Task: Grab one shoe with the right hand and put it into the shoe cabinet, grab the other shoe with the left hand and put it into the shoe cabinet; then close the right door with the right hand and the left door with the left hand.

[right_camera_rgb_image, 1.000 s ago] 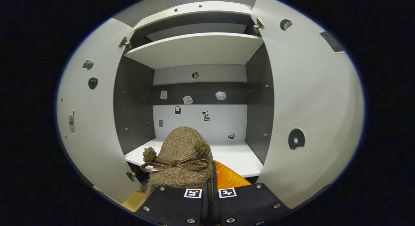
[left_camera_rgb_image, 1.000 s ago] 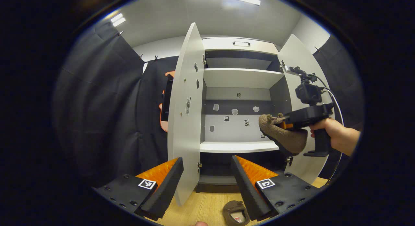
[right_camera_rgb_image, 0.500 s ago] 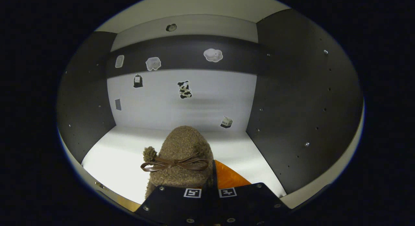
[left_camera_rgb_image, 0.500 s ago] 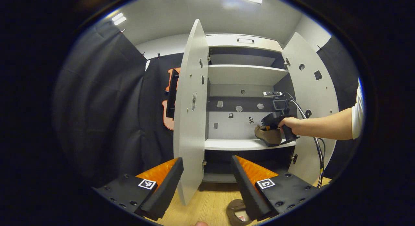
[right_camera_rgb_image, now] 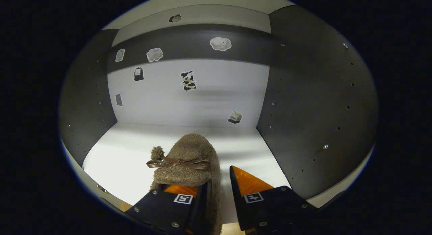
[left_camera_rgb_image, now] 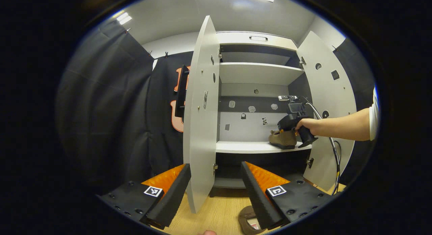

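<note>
Resting on the white shelf (right_camera_rgb_image: 135, 154), the fuzzy loafer (right_camera_rgb_image: 184, 157) sits between the parted right claw (right_camera_rgb_image: 217, 191) (retreat straight, avoiding snags).

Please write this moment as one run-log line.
phase: first shoe placed | right tool: open, straddling fuzzy brown bow shoe's side on white shelf | left tool: open, empty | second brown shoe: on wooden floor

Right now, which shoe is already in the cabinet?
The furry brown shoe with the bow sits on the shelf; the other shoe lies on the floor.
</note>
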